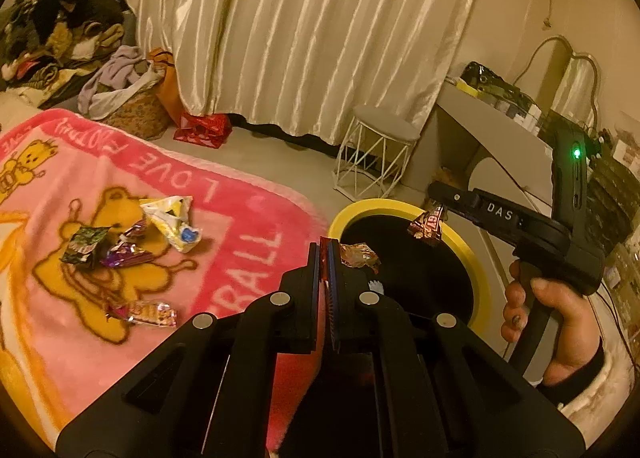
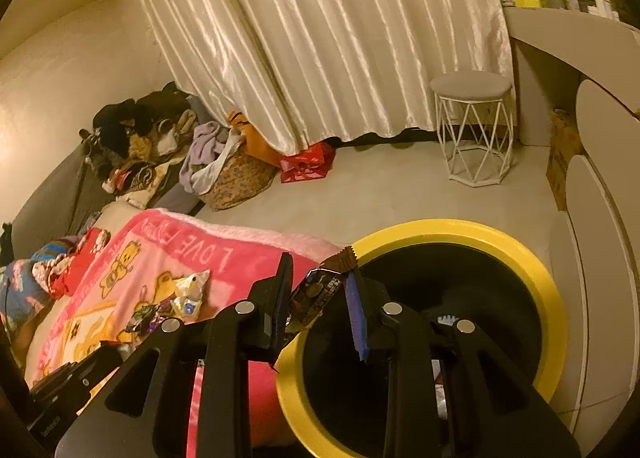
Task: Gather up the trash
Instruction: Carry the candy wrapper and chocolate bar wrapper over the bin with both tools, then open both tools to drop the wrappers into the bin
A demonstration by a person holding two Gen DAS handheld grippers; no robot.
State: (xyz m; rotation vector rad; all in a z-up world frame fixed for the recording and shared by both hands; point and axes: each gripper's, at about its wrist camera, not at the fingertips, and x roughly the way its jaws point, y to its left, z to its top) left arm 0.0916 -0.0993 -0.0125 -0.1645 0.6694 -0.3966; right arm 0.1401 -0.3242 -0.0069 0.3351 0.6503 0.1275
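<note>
A black bin with a yellow rim (image 1: 372,206) (image 2: 516,246) stands beside the bed. My left gripper (image 1: 324,250) is shut on a crumpled orange foil wrapper (image 1: 360,256) at the bin's near edge. My right gripper (image 2: 320,290) has its jaws apart, and a brown chocolate wrapper (image 2: 320,294) sits between them above the bin rim, touching both pads; the same wrapper (image 1: 428,223) shows in the left wrist view over the bin. Several wrappers lie on the pink blanket (image 1: 248,193): a white-yellow one (image 1: 174,221), a dark one (image 1: 84,246), a purple one (image 1: 126,252), a pink one (image 1: 148,312).
A white wire stool (image 1: 380,153) (image 2: 474,129) stands on the floor behind the bin. A white desk (image 1: 492,125) is at the right. A red bag (image 1: 204,129), a laundry basket (image 1: 132,105) and a pile of clothes (image 1: 60,37) sit by the curtain.
</note>
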